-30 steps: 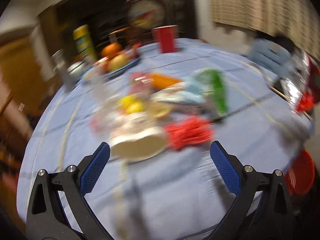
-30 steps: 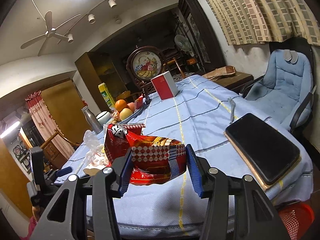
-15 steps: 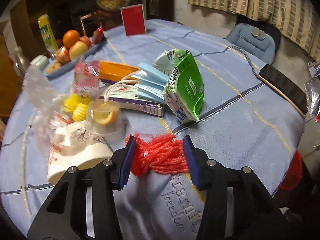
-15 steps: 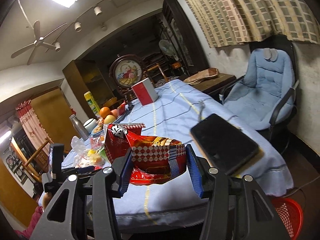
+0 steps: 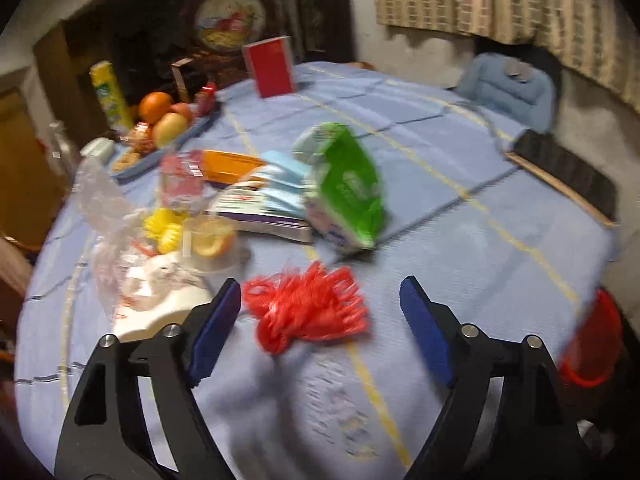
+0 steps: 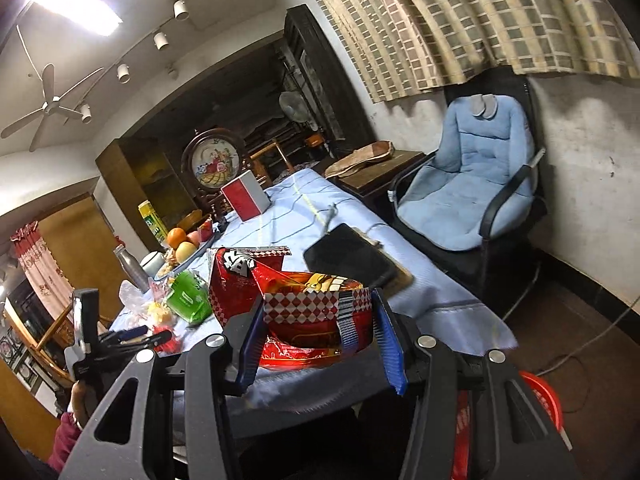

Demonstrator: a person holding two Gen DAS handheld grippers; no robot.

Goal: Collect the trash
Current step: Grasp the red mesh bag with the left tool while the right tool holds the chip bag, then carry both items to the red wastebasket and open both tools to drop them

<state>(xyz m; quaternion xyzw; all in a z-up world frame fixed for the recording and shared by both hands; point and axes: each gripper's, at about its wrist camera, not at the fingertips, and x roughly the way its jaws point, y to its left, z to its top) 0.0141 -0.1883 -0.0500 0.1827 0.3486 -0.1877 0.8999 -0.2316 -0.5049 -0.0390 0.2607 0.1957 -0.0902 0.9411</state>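
My left gripper is open, its blue pads either side of a red plastic netting bundle that lies on the blue tablecloth. Beyond it lie a green carton, face masks and a flat box, a plastic cup with a lemon slice, a white paper bowl with a clear bag and an orange box. My right gripper is shut on a red snack bag and holds it above the table's edge. A red basket stands on the floor; it also shows in the left wrist view.
A fruit tray, a red box and a yellow can stand at the table's far side. A black tablet on a board lies at the right edge. A blue padded chair stands by the wall.
My left gripper has opened and let go of the red netting, which now lies loose on the cloth. My right gripper has swung further right past the table edge with the snack bag.
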